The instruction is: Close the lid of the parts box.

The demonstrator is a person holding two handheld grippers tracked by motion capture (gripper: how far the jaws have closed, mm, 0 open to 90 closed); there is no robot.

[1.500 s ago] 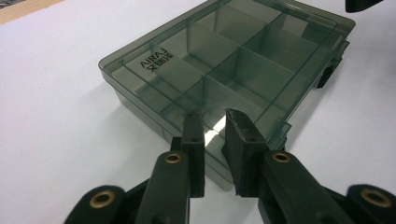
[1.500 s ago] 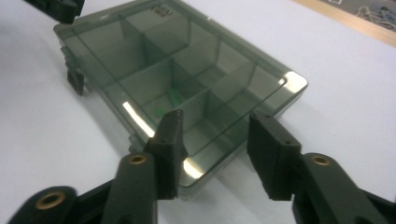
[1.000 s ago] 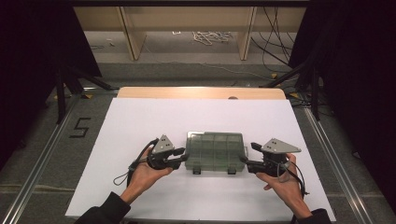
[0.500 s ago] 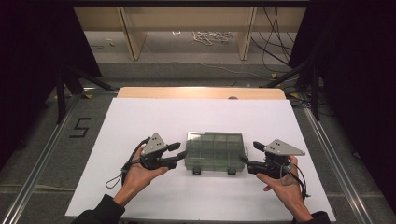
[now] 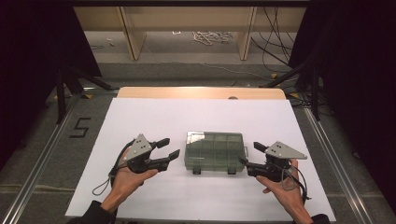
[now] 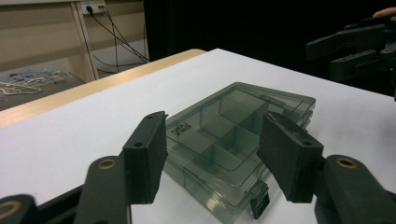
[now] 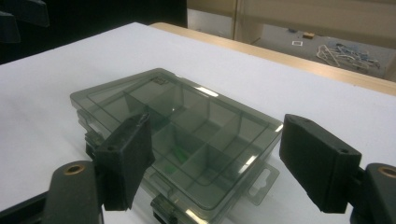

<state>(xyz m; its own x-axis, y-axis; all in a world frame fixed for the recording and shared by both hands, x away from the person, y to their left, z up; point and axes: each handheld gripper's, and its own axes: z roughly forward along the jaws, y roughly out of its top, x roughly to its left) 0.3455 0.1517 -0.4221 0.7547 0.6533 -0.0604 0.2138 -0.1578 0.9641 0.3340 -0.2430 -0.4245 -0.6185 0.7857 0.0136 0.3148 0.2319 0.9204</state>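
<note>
One clear compartment box (image 5: 214,151) on the tabletop (image 5: 154,116), lid shut. Two hand-held grippers: left hand-held gripper (image 5: 169,148) and right hand-held gripper (image 5: 246,153), jaws just opening, both gaping, holding nothing.

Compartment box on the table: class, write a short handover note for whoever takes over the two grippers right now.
Left gripper: jaws open, have just been opening, nothing between them; it sits off the left end of the compartment box.
Right gripper: jaws open, have just been opening, standing at the box's right end, not pressing on it.
Box: smoky clear plastic, lid closed, lying flat on the white table, its two latches facing the person.
Done: box set down and let go.
Left: whether the latches are fastened is unclear; check them before opening or moving it.
</note>
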